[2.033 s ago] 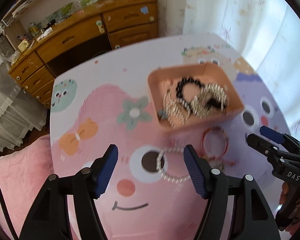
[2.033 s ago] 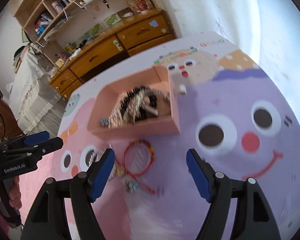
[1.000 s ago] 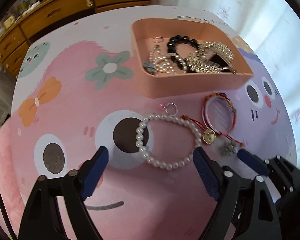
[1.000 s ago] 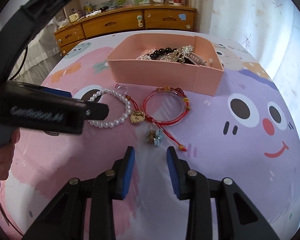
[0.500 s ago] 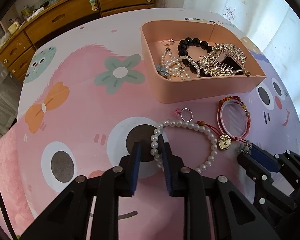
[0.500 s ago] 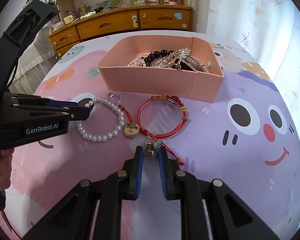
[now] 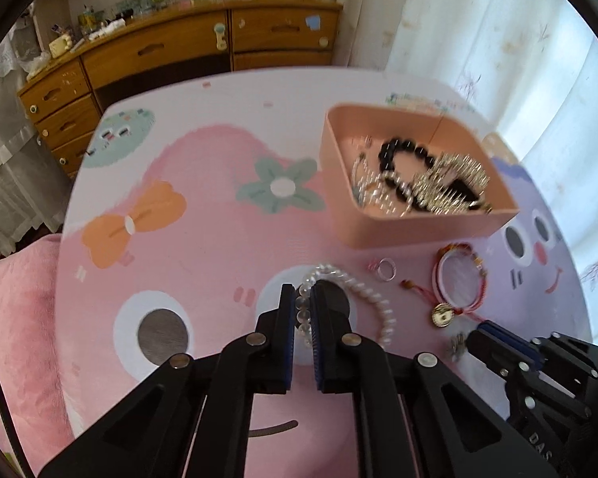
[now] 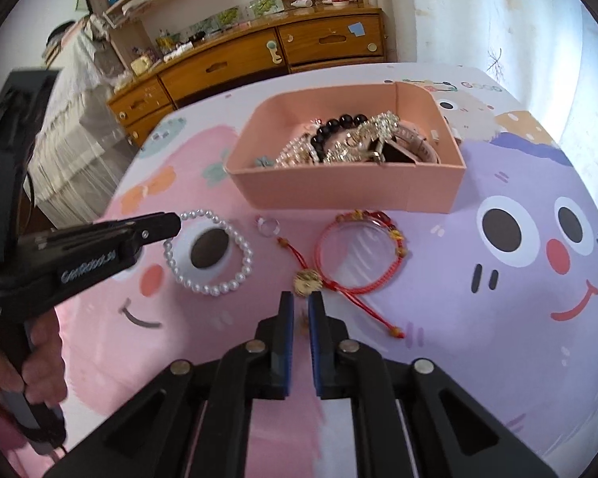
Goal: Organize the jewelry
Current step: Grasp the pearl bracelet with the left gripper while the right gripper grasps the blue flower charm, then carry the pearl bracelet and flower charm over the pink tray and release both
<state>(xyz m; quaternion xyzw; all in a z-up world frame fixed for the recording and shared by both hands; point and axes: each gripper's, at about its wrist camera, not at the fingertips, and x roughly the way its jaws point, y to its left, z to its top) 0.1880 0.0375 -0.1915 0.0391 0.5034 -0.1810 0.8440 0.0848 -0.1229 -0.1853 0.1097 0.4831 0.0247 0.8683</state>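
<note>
The pink box (image 8: pixel 351 191) already held several pieces; the left gripper (image 7: pixel 302 310) had pinched the pearl bracelet (image 7: pixel 362 290), the right gripper (image 8: pixel 299 314) was closing on a small charm (image 8: pixel 301 320), while a ring (image 8: pixel 268 226) and red bracelet (image 8: pixel 358 255) lay loose.

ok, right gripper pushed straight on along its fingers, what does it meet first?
Likely the gold coin charm just beyond the right gripper; its jaws are closing on a small charm, depth unclear.
</note>
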